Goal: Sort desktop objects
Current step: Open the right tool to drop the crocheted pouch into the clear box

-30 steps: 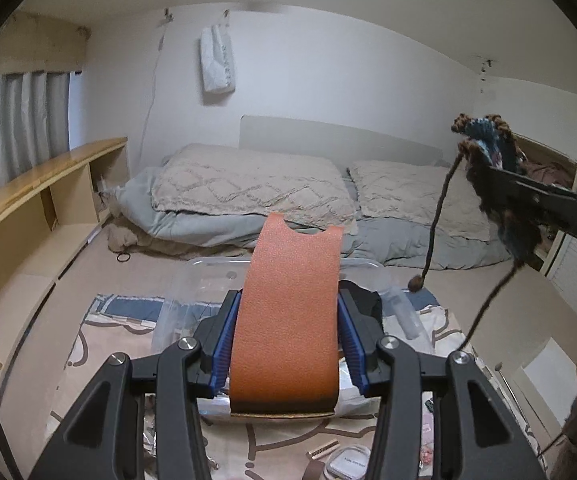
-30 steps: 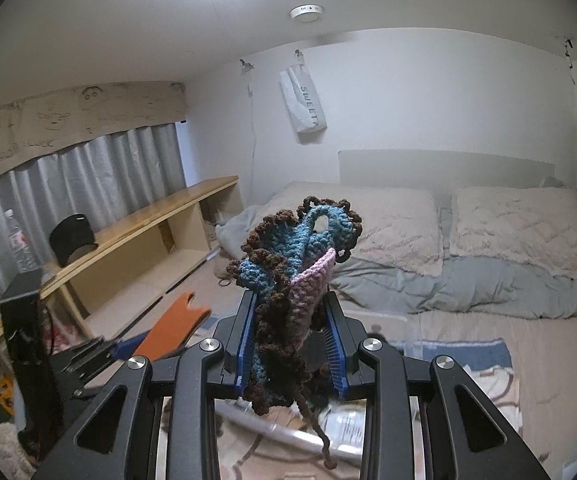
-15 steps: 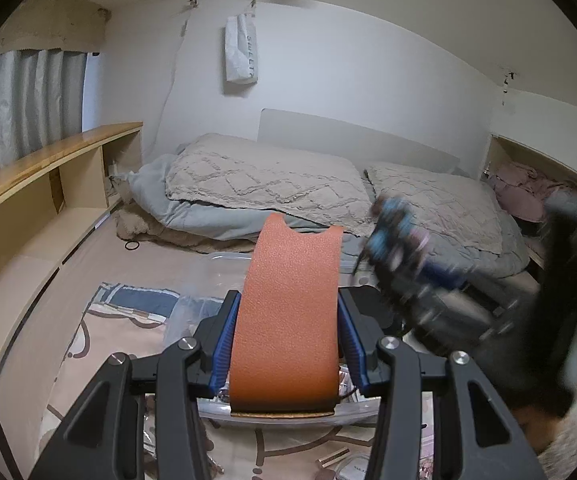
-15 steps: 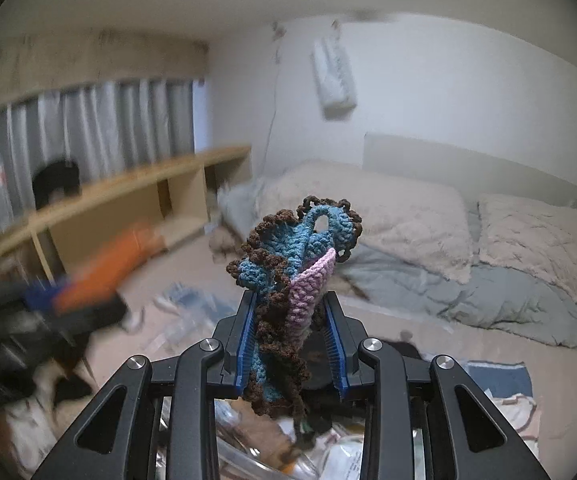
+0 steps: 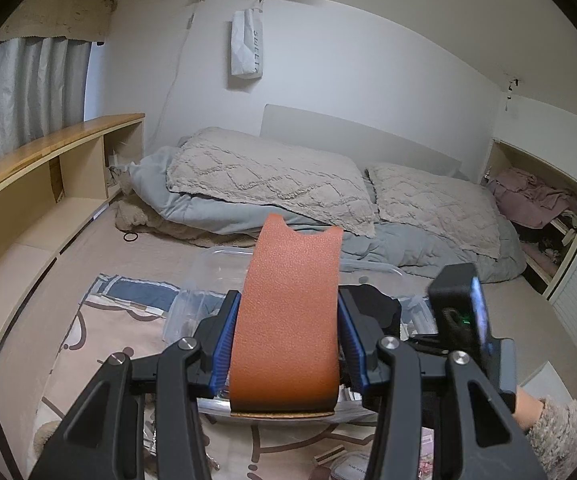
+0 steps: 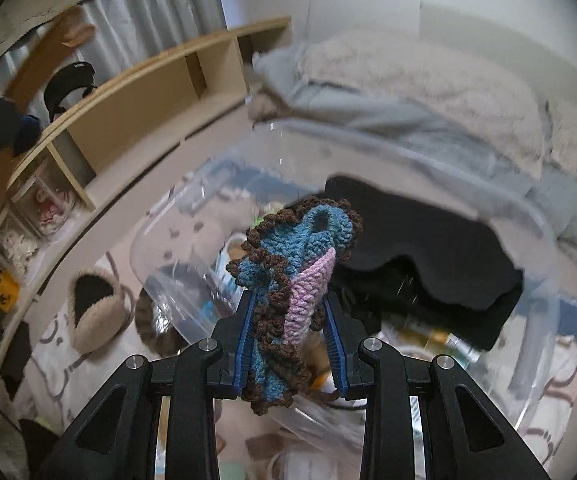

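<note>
Below, black cloth [image 6: 428,248] fills clear bin [image 6: 544,320] – bed [image 5: 288,184] behind

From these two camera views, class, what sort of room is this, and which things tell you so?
Most likely a bedroom at home. A low bed with a grey duvet and two quilted pillows lies along the far wall, grey curtains hang at the left, and a long wooden shelf unit runs beneath them.
</note>
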`<state>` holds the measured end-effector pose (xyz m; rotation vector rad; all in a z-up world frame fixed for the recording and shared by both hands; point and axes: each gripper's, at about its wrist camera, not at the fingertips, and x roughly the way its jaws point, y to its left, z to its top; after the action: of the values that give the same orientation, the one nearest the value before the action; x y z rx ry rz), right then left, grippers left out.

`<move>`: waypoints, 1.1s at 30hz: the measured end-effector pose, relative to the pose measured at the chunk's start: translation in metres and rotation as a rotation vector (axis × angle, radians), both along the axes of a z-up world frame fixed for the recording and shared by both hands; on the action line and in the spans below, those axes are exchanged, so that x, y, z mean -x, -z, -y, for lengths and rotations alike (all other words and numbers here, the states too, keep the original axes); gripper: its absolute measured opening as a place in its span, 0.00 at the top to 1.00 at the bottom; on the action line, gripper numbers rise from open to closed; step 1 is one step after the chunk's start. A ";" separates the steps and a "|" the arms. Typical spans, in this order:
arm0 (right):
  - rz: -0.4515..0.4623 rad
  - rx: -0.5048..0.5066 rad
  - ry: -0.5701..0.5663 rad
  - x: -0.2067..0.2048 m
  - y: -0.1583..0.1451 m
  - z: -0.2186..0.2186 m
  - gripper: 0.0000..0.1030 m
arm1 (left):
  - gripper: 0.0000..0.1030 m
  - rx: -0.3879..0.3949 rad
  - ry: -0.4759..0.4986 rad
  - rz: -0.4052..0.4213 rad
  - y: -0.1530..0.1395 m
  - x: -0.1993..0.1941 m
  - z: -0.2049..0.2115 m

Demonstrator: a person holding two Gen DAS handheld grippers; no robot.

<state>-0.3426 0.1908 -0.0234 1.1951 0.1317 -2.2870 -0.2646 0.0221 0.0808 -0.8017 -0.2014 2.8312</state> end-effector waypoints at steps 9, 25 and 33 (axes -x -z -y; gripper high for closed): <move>0.120 -0.074 -0.025 0.020 0.023 0.021 0.69 | 0.55 -0.005 -0.002 0.013 0.002 0.003 0.003; 0.178 -0.272 0.025 0.038 0.052 0.024 0.51 | 0.55 -0.017 -0.008 0.015 0.000 0.002 0.010; 0.200 -0.255 0.164 0.050 0.051 -0.006 0.28 | 0.55 -0.017 -0.004 0.017 0.001 0.002 0.009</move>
<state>-0.3926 0.1969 -0.0748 1.6117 0.2657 -2.3244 -0.2666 0.0129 0.0798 -0.8234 -0.2295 2.8233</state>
